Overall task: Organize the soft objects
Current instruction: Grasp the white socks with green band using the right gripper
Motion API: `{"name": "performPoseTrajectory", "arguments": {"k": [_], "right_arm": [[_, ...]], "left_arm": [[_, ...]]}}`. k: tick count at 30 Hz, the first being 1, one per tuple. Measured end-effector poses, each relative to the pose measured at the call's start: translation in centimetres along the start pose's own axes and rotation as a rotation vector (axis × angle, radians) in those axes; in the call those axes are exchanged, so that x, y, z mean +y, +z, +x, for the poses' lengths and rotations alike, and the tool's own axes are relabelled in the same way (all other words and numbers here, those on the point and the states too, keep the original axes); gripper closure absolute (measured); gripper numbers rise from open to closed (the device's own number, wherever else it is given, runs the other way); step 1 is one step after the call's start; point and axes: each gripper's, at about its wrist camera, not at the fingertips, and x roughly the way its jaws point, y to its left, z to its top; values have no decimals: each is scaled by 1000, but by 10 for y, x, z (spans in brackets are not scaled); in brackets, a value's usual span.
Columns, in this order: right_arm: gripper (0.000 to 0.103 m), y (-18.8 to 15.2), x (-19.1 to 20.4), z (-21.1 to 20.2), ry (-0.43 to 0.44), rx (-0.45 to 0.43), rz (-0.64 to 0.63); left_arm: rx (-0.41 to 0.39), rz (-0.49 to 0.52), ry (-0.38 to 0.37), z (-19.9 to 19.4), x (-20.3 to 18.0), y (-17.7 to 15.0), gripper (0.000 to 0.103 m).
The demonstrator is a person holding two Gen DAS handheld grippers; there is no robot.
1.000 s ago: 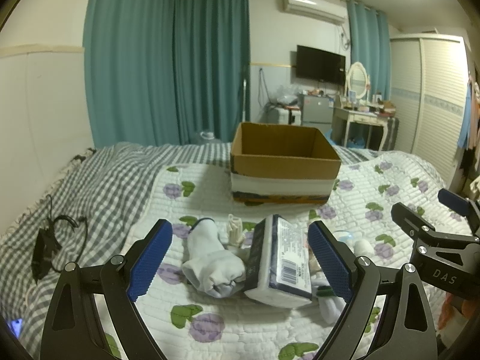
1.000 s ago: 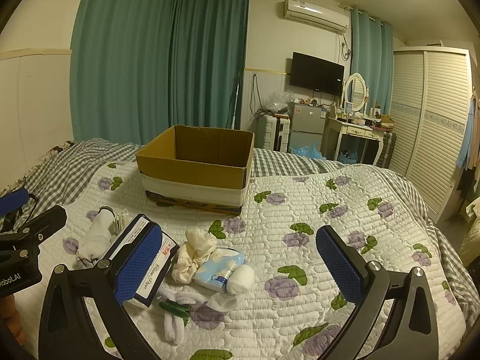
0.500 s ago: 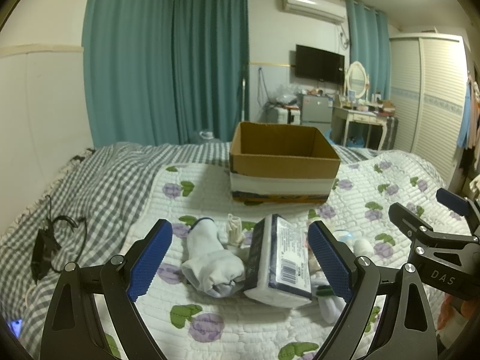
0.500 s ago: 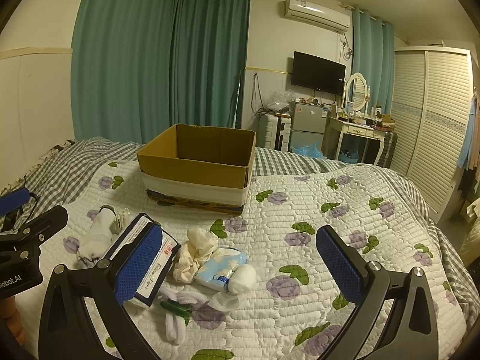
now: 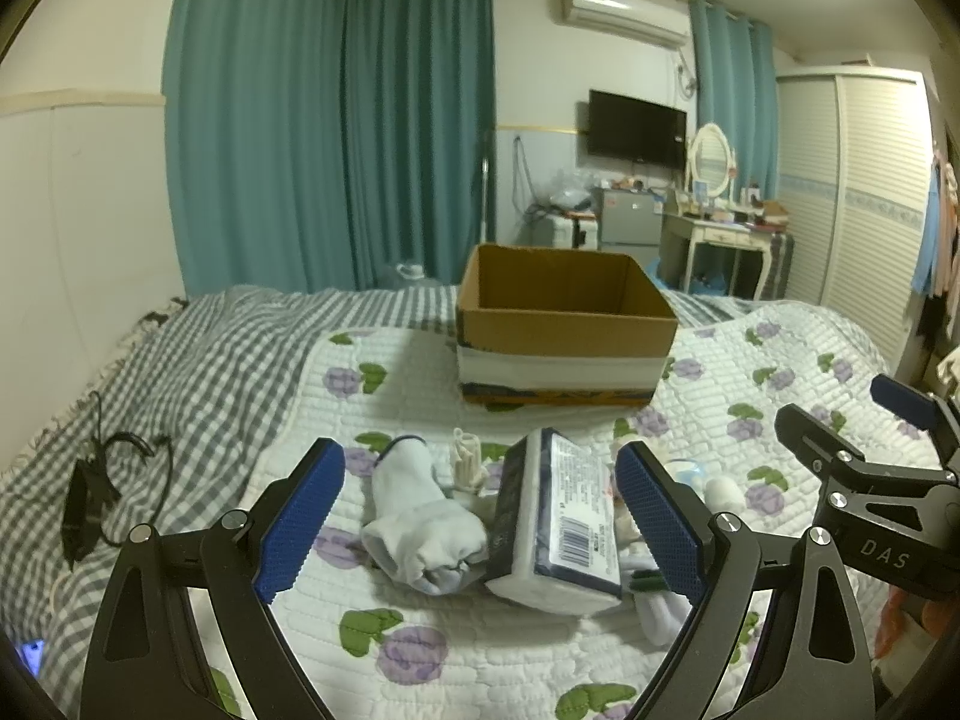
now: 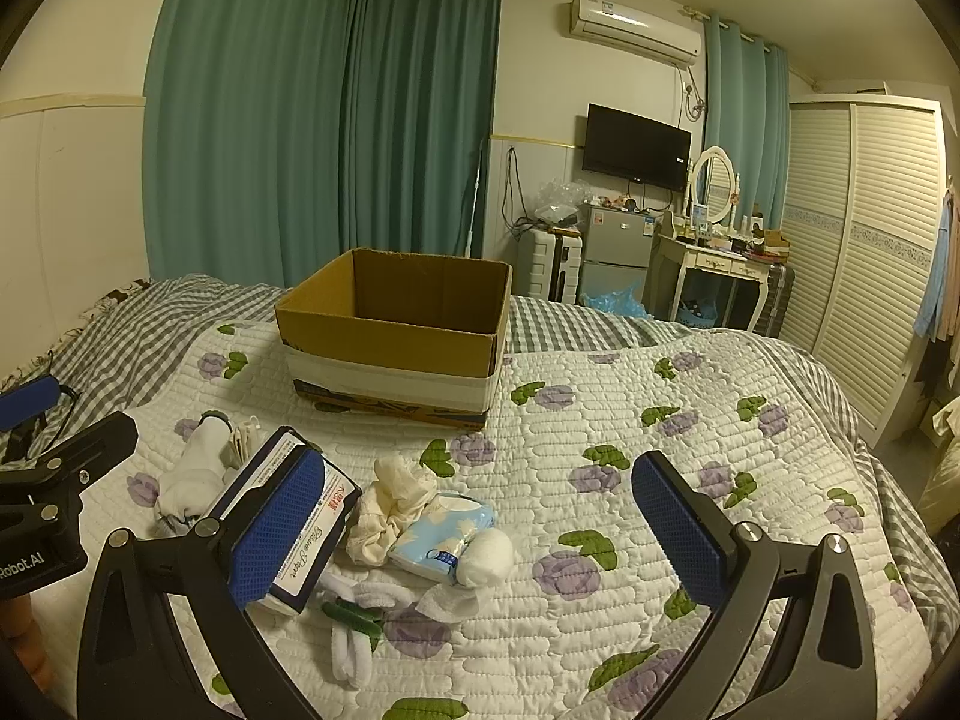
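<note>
An open cardboard box (image 5: 564, 324) (image 6: 396, 336) stands on the quilted bed. In front of it lies a pile of soft things: a rolled white sock (image 5: 420, 522) (image 6: 192, 474), a navy tissue pack (image 5: 558, 522) (image 6: 300, 516), a cream scrunchie (image 6: 390, 504), a light blue wipes pack (image 6: 444, 531), a white ball (image 6: 486, 558) and white socks (image 6: 360, 630). My left gripper (image 5: 480, 522) is open, hovering just before the sock and tissue pack. My right gripper (image 6: 480, 534) is open, hovering before the wipes pack. Both are empty.
A black cable (image 5: 102, 492) lies on the grey checked blanket at the left. The right gripper shows in the left wrist view (image 5: 864, 468); the left gripper shows in the right wrist view (image 6: 54, 474). A wardrobe (image 6: 864, 252) and dressing table (image 6: 714, 264) stand beyond the bed.
</note>
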Motion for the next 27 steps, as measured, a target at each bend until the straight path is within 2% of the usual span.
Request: {"name": "performPoseTrajectory", "arguments": {"k": [6, 10, 13, 16, 18, 23, 24, 26, 27], "right_arm": [[0, 3, -1, -8, 9, -8, 2], [0, 3, -1, -14, 48, 9, 1], [0, -7, 2, -4, 116, 87, 9], [0, -32, 14, 17, 117, 191, -27], [4, -49, 23, 33, 130, 269, -50], [26, -83, 47, 63, 180, 394, -98], [29, -87, 51, 68, 189, 415, -107], [41, -93, 55, 77, 196, 446, -119], [43, -95, 57, 81, 203, 455, -116]], "left_arm": [[-38, -17, -7, -12, 4, 5, 10], [-22, -20, -19, -18, 4, 5, 10], [8, -12, -9, -16, 4, -4, 10], [81, -8, -9, -5, 3, -22, 10], [137, -3, -3, 5, 3, -37, 10], [246, 13, -7, 23, -6, -65, 10], [256, 16, -7, 24, -7, -66, 10], [264, 24, -7, 27, -8, -68, 10], [267, 26, -7, 28, -8, -69, 10]]}}
